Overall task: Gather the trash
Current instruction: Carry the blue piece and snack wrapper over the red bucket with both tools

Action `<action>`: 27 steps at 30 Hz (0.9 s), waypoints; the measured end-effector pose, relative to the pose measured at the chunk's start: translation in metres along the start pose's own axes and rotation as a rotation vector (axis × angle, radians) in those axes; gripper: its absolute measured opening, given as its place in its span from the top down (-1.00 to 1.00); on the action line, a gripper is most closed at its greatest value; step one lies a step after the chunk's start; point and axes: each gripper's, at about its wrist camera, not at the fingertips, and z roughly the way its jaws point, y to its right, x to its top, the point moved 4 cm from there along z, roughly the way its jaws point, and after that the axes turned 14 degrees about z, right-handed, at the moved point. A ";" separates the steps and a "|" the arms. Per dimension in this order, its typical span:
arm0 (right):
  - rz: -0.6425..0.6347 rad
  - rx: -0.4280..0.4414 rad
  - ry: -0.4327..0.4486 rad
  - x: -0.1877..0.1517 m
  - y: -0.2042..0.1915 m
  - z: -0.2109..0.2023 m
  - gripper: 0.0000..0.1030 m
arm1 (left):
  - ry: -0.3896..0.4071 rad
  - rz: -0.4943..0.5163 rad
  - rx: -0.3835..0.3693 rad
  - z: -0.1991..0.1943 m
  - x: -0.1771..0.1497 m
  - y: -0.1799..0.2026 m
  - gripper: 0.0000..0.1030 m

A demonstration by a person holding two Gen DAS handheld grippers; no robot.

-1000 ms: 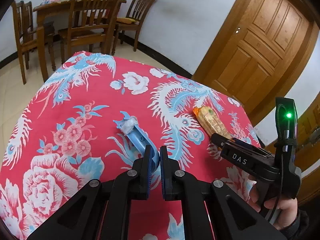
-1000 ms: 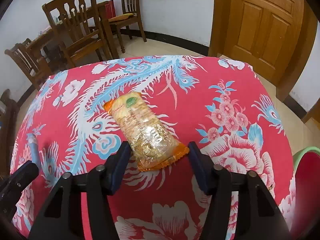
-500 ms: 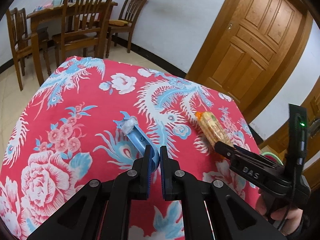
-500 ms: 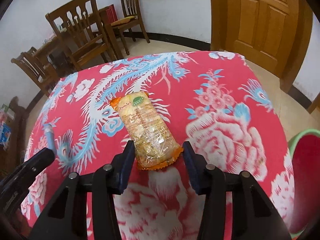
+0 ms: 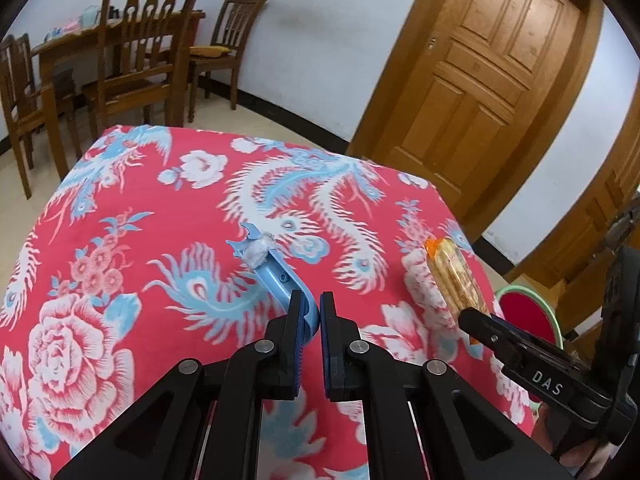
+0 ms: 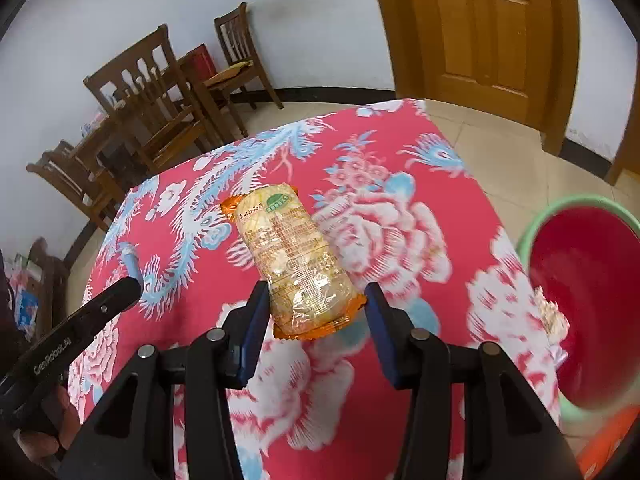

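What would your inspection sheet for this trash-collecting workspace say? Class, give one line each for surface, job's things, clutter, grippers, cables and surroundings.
Surface: table under red floral cloth.
Job's things: snack packet; blue plastic piece with white wad; red bin beside the table, some litter inside.
Clutter: nothing seen.
Grippers: left gripper shut on the blue piece; right gripper straddles the packet's near end, its right pad apart from it.
Cables: nothing seen.
Surroundings: wooden chairs, wooden door, tiled floor.
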 end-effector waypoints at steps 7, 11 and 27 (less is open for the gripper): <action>0.066 -0.007 0.028 -0.006 0.029 -0.028 0.02 | 0.004 0.047 -0.032 -0.004 0.002 0.029 0.87; 0.096 -0.017 0.049 -0.009 0.044 -0.042 0.02 | 0.003 0.079 -0.056 -0.005 0.003 0.048 0.87; 0.244 -0.073 0.130 -0.012 0.122 -0.090 0.02 | -0.013 0.208 -0.137 -0.002 0.004 0.130 0.87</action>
